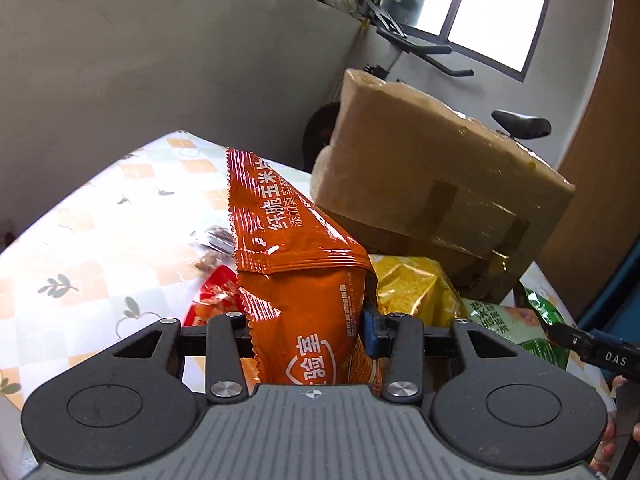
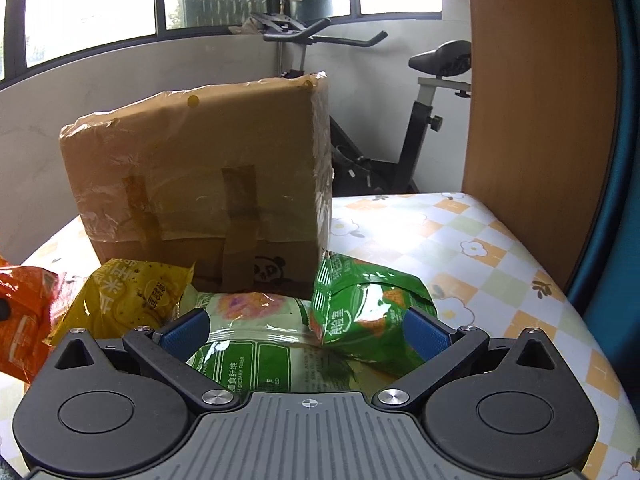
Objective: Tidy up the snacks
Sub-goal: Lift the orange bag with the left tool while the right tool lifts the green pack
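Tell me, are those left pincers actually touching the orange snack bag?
Touching: the left wrist view shows the left gripper clamped on the orange snack bag.

Both views are shot low and close over the table, angled down a bit; the cardboard box and snack pile are shared.

Daylight floods in from the windows behind, blown out to white. Glare washes the surface and glints off the snack bags. Fisheye curvature bends the edges, corners dark.
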